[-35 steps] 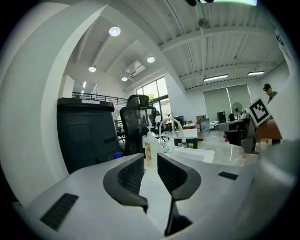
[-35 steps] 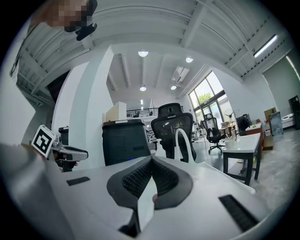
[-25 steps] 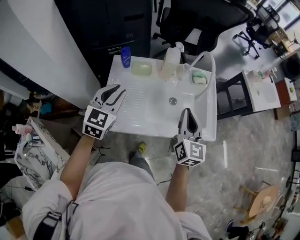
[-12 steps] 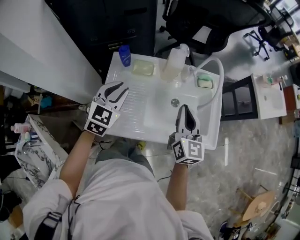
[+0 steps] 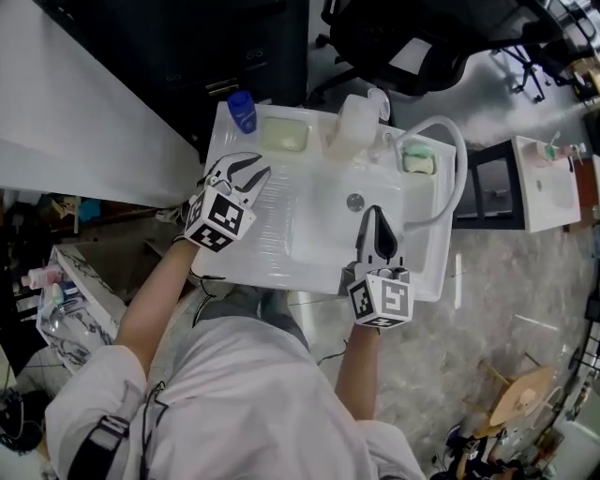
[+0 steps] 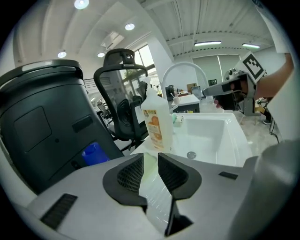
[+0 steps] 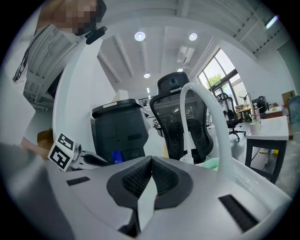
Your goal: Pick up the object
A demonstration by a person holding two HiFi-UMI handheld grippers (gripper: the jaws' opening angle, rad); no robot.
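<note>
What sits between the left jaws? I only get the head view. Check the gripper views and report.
Observer: Nothing. In the left gripper view the left gripper is open, and only the white drainboard shows through the gap.
Operator: Now the right one.
Observer: In its own view the right gripper is shut, pads together, with nothing between them.
Operator: Describe the front of the bottle.
Observer: The bottle has an orange label, seen from the left gripper's side.

chair [image 5: 375, 28] cut off above, bottle label [image 6: 155, 127] illegible
</note>
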